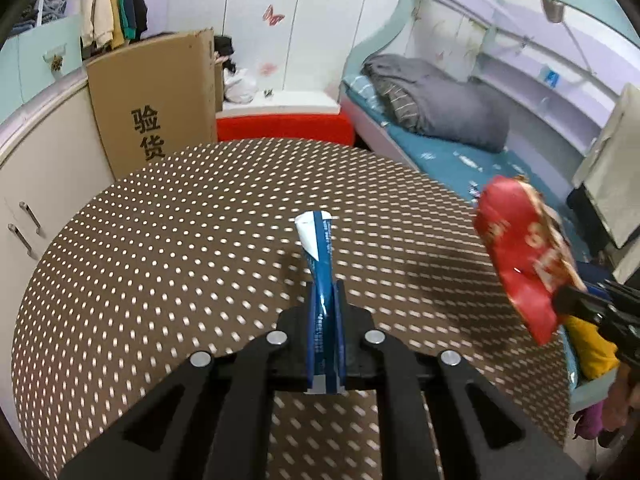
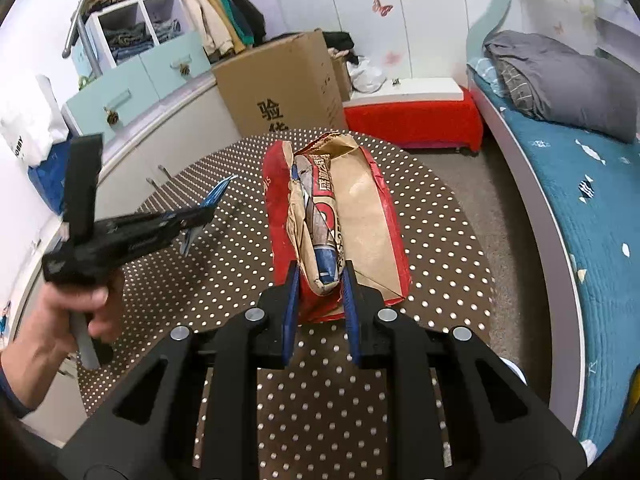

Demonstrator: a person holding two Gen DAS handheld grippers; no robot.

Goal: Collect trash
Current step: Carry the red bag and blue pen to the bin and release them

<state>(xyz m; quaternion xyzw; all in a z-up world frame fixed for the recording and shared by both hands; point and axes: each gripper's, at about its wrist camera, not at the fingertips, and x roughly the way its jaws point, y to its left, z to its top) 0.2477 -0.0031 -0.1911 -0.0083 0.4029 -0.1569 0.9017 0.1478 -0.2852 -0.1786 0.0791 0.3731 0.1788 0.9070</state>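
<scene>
Box [image 2: 280, 88] stands behind the table [image 2: 440, 240] (bed [image 2: 560, 184] to its right).

we look down along each gripper, close above the dotted table [image 1: 160, 240], which both views share.

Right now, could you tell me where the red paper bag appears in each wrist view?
Left wrist view: red paper bag at the right edge, held in the right gripper.
Right wrist view: centre, clamped between the near jaws, above the table.
Shared landmark: cardboard box behind the dotted table.
</scene>
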